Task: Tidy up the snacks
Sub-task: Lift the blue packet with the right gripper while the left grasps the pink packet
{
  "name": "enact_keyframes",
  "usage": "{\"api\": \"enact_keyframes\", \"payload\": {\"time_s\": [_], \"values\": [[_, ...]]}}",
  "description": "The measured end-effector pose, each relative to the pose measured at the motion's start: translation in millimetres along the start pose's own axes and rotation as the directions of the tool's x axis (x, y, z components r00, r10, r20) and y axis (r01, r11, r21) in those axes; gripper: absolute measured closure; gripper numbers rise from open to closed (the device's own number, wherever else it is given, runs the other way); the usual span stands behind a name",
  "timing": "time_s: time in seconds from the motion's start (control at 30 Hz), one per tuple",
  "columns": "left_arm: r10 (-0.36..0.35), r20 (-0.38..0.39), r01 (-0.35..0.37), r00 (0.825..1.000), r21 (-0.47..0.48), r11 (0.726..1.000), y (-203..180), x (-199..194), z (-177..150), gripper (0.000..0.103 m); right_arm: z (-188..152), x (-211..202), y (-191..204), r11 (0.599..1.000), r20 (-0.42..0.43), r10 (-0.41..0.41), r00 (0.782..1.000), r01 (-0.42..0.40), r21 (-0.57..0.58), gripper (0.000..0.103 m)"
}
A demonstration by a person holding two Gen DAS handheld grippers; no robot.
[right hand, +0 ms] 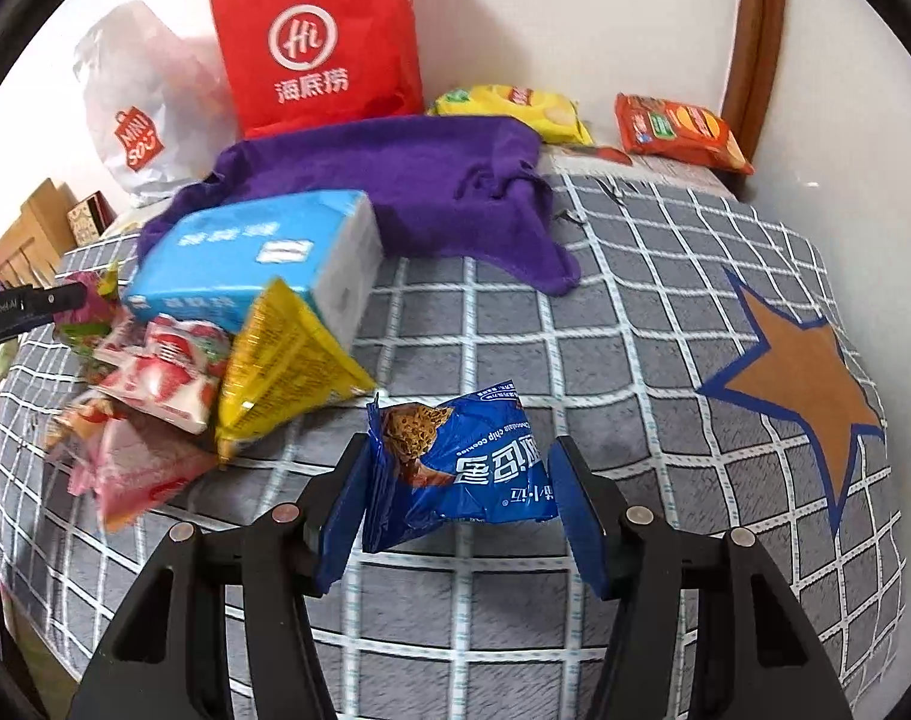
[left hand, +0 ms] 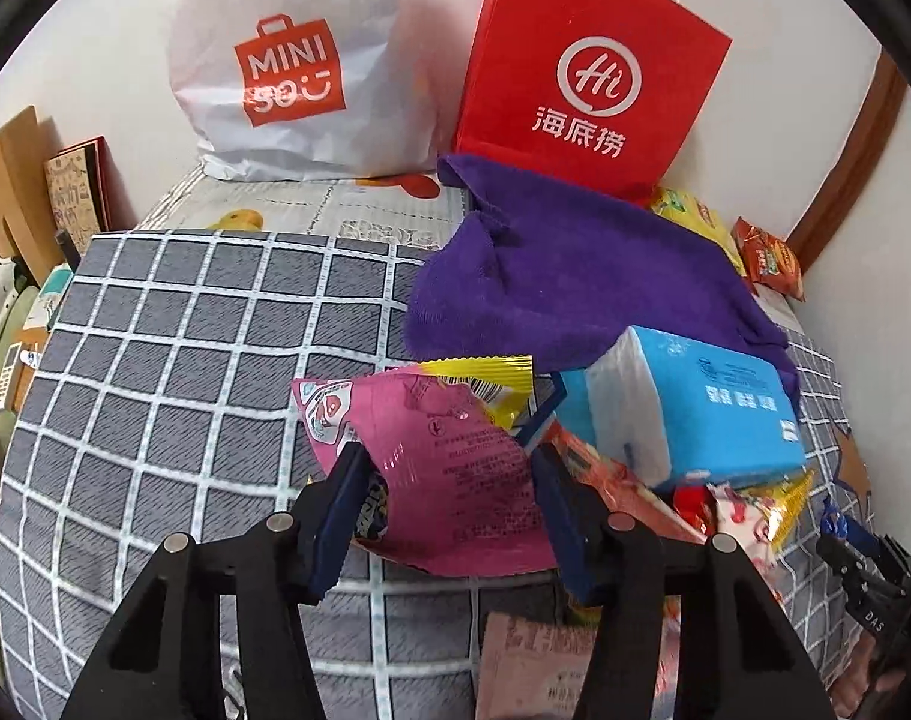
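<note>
A bed takes up most of the room, covered with a grey blanket crossed by white lines in a grid, with a brown star edged in blue printed on it. Behind it stands a plain white wall. Against that wall lean a white plastic bag with a red logo and a red paper bag with white characters. A purple towel lies rumpled in front of the red bag. To the far right, near a brown wooden frame, lie a yellow packet and an orange-red packet, side by side but apart.

In the middle of the blanket sits a heap of snacks: a light blue tissue pack on top, a yellow foil bag leaning against it, and red-and-white strawberry packets beside that.

The left gripper has its blue pads on either side of a pink packet at the near edge of the heap; both pads touch its edges and the foil looks pinched between them.

The right gripper is clamped on a blue cookie packet, which hangs clear of the blanket, just to the right of the heap, with the star further right.
</note>
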State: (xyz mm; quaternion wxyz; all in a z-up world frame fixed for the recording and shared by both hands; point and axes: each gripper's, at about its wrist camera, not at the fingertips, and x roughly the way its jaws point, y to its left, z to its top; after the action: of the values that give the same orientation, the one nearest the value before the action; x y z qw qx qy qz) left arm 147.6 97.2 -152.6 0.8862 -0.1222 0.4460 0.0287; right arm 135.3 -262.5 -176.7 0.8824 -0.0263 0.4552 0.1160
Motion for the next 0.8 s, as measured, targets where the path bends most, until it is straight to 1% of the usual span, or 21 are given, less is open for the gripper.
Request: {"api": "enact_keyframes", "payload": {"time_s": [0.23, 0.37, 0.53, 0.8], "values": [[-0.025, 0.044, 0.024, 0.999, 0.031, 0.999, -7.4, -39.8, -6.5, 0.049, 5.1, -20.5, 25.6, 0.999, 0.04, 0.03, 0.999, -0.029, -0.038, 0.044], [-0.069, 0.051, 0.068, 0.996, 0.033, 0.997, -12.4, -58.3, -12.2, 0.049, 5.7, -30.6, 35.7, 0.998, 0.05, 0.049, 0.998, -0.047, -0.04, 0.044], [-0.11, 0.057, 0.107, 0.992, 0.056, 0.993, -26.6, -73.2, -15.5, 0.049, 12.5, -42.9, 45.6, 0.998, 0.067, 0.056, 0.996, -0.054, -0.037, 0.044], [-0.155, 0.078, 0.145, 0.985, 0.121, 0.982, -59.8, -89.5, -12.3, 0.049, 30.9, -58.1, 60.1, 0.996, 0.104, 0.065, 0.992, -0.058, -0.065, 0.044]]}}
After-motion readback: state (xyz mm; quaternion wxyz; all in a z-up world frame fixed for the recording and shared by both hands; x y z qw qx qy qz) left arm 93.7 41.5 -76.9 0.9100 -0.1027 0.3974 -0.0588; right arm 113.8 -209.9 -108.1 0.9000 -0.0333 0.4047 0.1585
